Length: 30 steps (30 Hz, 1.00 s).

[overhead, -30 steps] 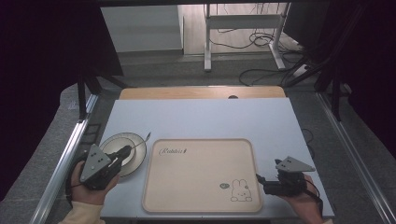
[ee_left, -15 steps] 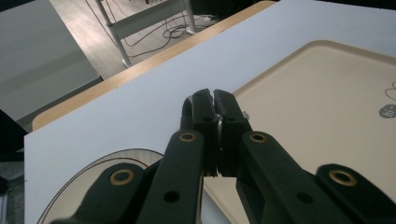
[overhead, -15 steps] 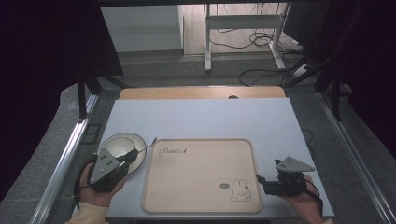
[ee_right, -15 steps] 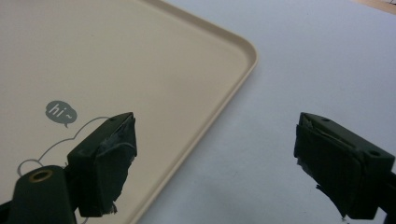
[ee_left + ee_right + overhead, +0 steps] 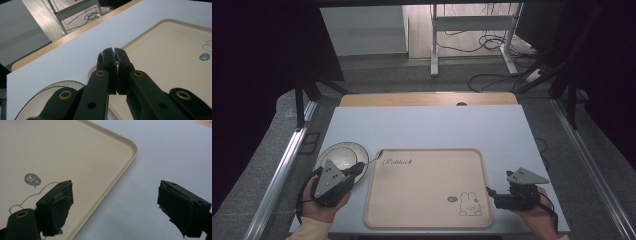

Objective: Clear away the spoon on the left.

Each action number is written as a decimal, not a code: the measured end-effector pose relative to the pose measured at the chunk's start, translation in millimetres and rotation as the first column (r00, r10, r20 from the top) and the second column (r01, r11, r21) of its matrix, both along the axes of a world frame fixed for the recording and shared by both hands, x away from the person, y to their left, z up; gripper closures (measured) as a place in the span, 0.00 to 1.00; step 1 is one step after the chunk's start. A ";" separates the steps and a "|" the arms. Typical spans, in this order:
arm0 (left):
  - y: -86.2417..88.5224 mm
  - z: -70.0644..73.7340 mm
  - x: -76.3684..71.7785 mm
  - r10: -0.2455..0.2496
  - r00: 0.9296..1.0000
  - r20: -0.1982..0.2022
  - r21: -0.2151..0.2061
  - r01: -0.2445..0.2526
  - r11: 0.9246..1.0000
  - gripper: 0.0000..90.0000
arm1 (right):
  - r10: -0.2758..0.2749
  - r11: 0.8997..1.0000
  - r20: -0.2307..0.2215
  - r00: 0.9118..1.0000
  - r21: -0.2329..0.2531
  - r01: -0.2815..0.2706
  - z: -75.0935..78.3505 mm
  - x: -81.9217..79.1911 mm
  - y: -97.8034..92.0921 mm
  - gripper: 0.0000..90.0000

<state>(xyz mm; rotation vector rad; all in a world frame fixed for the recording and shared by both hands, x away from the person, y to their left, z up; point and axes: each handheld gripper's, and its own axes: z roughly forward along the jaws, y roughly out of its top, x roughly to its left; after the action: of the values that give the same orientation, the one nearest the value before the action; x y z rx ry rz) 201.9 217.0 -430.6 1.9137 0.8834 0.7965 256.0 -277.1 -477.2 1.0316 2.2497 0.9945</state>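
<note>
L tongs [image 5: 356,169] clamp thin metal spoon handle [image 5: 373,159] over round white ceramic plate [image 5: 339,152] — loose pinch, could slip. R tongs [image 5: 115,202] agape beside beige plastic tray [image 5: 422,200].

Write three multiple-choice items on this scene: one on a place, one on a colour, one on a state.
1. Seen from the high view, the plate lies:
A. on the tray
B. on the table, left of the tray
C. right of the tray

2. The tray is:
A. beige
B. blue
C. black

3. The left gripper is:
A. wide open
B. shut on a thin metal utensil
C. clamped on the tray's rim

Answers:
1 B: the plate sits on the table beside the left edge of the tray.
2 A: its whole surface is beige, with a rabbit print.
3 B: the jaws of the left gripper meet, with the metal of the utensil between them.
</note>
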 end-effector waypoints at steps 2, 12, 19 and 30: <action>-2.6 -0.9 0.6 -0.005 1.000 -0.001 0.000 0.005 1.000 0.99 | 0.001 1.000 -0.001 1.000 -0.001 -0.001 -0.2 0.2 -0.1 0.15; -9.4 -4.5 1.6 -0.022 1.000 -0.009 0.014 0.022 1.000 0.99 | 0.001 1.000 -0.001 1.000 -0.001 -0.001 0.0 0.0 -0.2 0.15; -13.7 -6.8 2.9 -0.034 0.999 -0.015 0.023 0.035 0.999 0.99 | 0.000 1.000 -0.003 1.000 -0.001 0.000 -0.1 0.6 -0.5 0.15; -22.6 -13.0 5.6 -0.053 0.998 -0.033 0.048 0.054 0.997 0.99 | 0.001 1.000 -0.003 1.000 -0.002 -0.001 -0.4 0.6 -0.3 0.15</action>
<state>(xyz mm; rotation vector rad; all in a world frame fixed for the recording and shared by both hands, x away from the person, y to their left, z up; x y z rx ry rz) 207.5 194.4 -443.6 1.9890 0.8350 0.7641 256.6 -277.5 -477.6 1.0315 2.2537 0.9919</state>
